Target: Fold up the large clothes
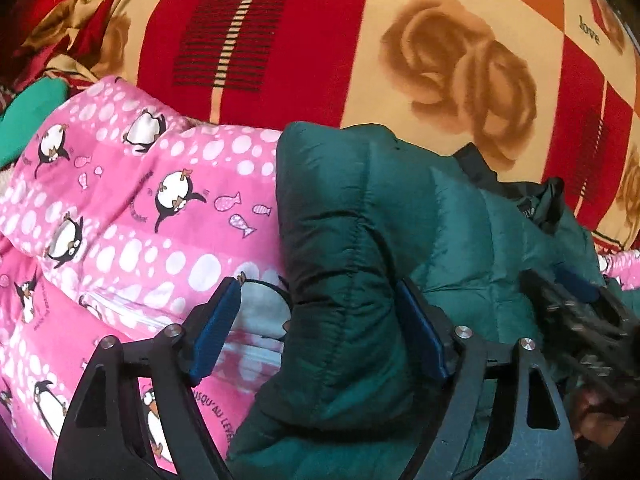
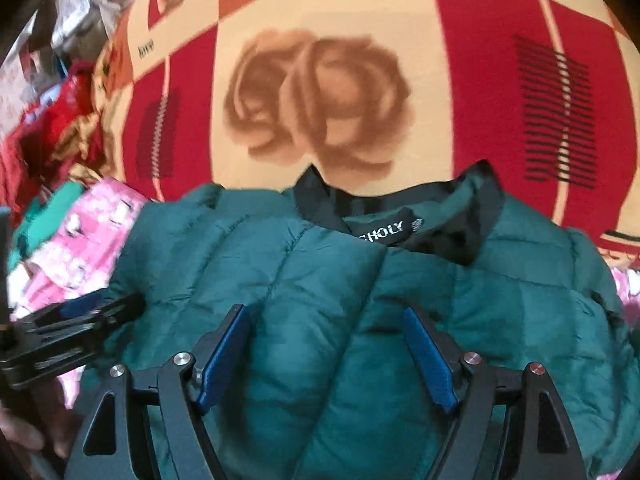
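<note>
A: What does the green jacket [image 2: 332, 280] look like?

B: It is a dark green quilted puffer, shiny, with stitched panels. In the right wrist view it fills the lower half of the frame. Its black collar [image 2: 472, 216] sits at centre, just above the middle, with a black neck label [image 2: 384, 232] whose white letters are only partly readable.

A: And from the left wrist view?

B: The green jacket [image 1: 352, 240] takes the centre and lower right. A thick folded edge of it stands up in the middle, with a seam running down it.

A: Where does it lie?

B: On a red, cream and orange blanket [image 2: 460, 60] printed with brown roses, which covers the upper part of both frames. To its left lies a pink penguin-print garment [image 1: 140, 208], touching the jacket's edge. A bright green cloth [image 1: 32, 116] shows at the far left.

A: How are the tongs?

B: The left gripper [image 1: 320, 328] is spread wide, its blue pads on either side of the raised jacket edge; the right pad touches the fabric, the left pad sits over the pink garment. The right gripper [image 2: 328, 356] is also spread apart over the jacket, grasping nothing.

A: Any containers?

B: I cannot make one out. There is only a blurred heap of cloth [image 2: 60, 100] at the upper left of the right wrist view.
</note>
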The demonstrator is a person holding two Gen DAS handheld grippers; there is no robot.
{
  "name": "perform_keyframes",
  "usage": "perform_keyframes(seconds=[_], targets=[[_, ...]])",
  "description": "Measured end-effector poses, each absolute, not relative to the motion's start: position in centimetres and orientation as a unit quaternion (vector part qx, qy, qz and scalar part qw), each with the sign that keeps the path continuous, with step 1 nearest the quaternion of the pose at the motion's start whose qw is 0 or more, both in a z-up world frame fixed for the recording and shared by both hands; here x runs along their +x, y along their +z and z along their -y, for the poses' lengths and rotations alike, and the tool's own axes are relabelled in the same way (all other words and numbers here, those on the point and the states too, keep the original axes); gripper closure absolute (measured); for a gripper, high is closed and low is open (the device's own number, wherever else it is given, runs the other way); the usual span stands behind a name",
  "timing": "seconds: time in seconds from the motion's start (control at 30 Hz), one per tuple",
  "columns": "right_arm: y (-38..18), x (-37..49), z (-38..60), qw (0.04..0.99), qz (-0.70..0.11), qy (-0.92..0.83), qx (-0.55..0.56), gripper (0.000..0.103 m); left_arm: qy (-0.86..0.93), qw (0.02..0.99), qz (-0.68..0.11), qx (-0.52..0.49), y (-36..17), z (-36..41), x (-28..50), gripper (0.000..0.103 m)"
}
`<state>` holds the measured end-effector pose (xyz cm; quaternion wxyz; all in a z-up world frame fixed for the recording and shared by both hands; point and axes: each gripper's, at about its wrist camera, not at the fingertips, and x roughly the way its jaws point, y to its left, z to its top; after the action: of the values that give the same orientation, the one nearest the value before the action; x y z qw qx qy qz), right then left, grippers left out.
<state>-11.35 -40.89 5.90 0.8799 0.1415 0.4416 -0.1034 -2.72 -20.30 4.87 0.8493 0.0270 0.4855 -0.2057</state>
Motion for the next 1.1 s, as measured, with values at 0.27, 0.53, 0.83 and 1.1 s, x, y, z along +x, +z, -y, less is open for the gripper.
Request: perform_keyframes(seconds=[0.27, 0.53, 0.83, 1.1], targets=[[3.8, -10.4, 41.5, 0.872, -0.459, -0.112, 0.13, 0.023, -0.2, 0.853, -0.479, 0.048, 4.4, 20.9, -3.1, 0.023], [6.8, -16.9, 42.6, 0.88, -0.442, -0.122, 0.125, 0.023, -0.195, 0.857, -0.475, 0.055, 4.4, 21.2, -3.1, 0.022], [4.3, -19.6, 45.5, 0.861, -0.448, -0.108, 0.216, 0.023, -0.194, 0.861, -0.466, 0.065, 5.6, 20.9, -4.1, 0.02], [8.5, -22.6, 49.1, 0.875, -0.405, -0.174, 0.199, 0.023, -0.249, 0.861, -0.441, 0.052, 8.3, 21.6, -6.6, 0.02]])
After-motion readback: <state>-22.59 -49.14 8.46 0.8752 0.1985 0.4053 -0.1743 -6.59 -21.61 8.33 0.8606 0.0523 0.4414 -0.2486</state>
